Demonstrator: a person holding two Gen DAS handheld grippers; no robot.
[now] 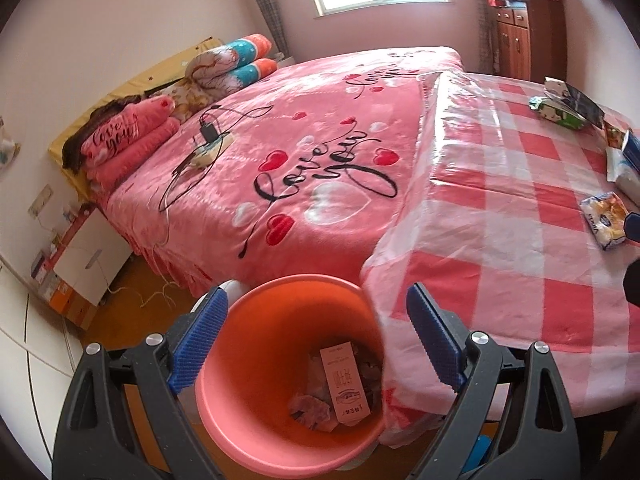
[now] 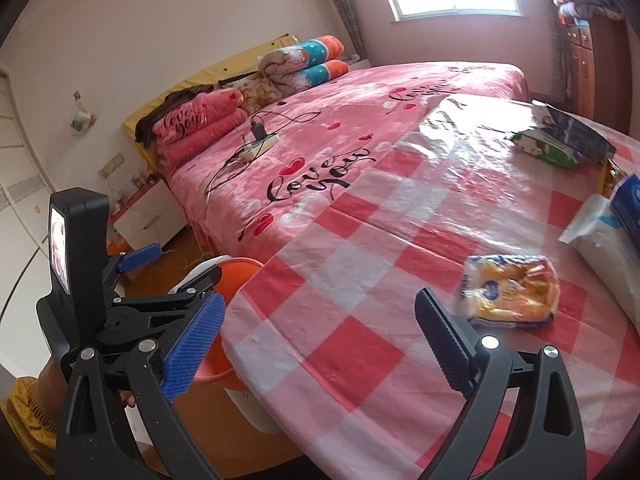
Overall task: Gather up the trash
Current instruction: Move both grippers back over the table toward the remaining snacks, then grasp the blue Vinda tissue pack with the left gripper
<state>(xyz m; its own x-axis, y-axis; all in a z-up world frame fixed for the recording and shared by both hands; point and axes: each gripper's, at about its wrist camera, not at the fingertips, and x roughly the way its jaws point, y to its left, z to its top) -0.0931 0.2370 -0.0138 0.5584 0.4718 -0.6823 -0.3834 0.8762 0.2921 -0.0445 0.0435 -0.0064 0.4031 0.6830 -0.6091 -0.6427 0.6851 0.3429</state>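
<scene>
An orange-pink bin (image 1: 248,360) stands on the floor beside the table, with a tan carton (image 1: 344,384) and crumpled wrappers inside. My left gripper (image 1: 316,340) hovers open over its mouth, nothing between the blue pads. A yellow-and-blue snack wrapper (image 2: 508,292) lies on the checked tablecloth (image 2: 360,320), just beyond my right gripper (image 2: 320,348) and to its right. That gripper is open and empty. In the right wrist view the left gripper (image 2: 172,276) shows at the left, over the bin's rim (image 2: 240,268). A green packet (image 2: 544,148) lies at the table's far side.
White and blue tissue packs (image 2: 608,240) sit at the table's right edge. A bed with a pink blanket (image 1: 300,140) adjoins the table, carrying a power strip with cables (image 1: 208,148). A wooden cabinet (image 1: 528,40) stands at the back right. Boxes line the left wall.
</scene>
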